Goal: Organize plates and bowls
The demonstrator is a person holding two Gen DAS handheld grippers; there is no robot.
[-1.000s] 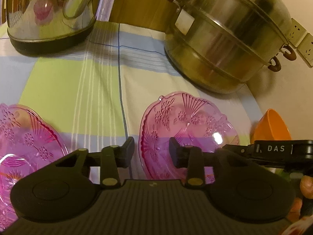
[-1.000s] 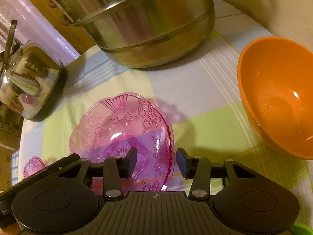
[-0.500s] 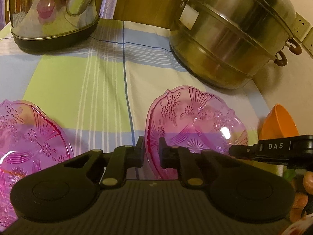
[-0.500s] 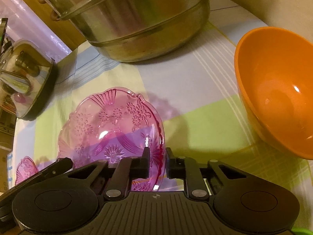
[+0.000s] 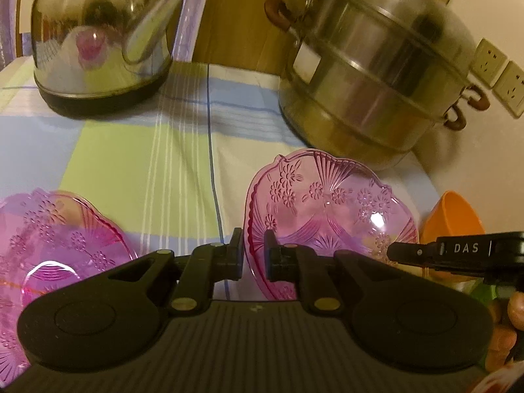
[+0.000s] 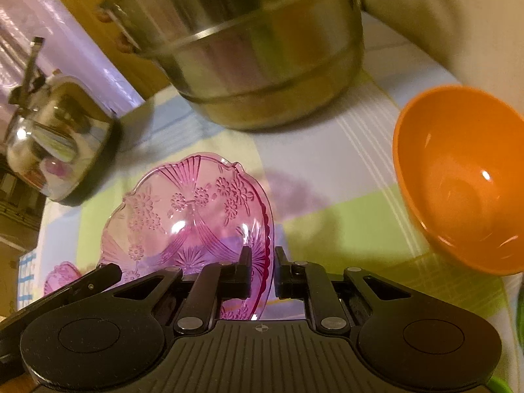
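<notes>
Both grippers now pinch one pink plate [image 5: 327,209] by opposite rims. A second ago each pair of jaws stood spread with the rim between them; now they are pressed onto it.

In the left wrist view the left gripper [image 5: 253,255] clamps the plate's left rim, which stands edge-on between the two fingers. The plate is tilted, its patterned face turned toward the steel pot [image 5: 376,75] behind it. The right gripper [image 5: 458,252] reaches in from the right and meets the plate's far rim; its tips are hidden there. A second pink plate [image 5: 49,249] lies on the checked cloth [image 5: 131,163] at the left edge, well apart from the held one. The kettle [image 5: 101,39] stands at the back left, and an orange bowl [image 5: 452,216] peeks out behind the right gripper.

In the right wrist view the right gripper [image 6: 262,268] grips the plate's [image 6: 183,216] right rim. Compared with the earlier frame, the plate now sits higher against the cloth [image 6: 327,163] and casts a purple shadow just to its right, so it looks lifted off the desk. The orange bowl [image 6: 465,177] rests on the cloth to the right, apart from the plate. The left gripper's [image 6: 82,281] finger enters from the lower left.
</notes>
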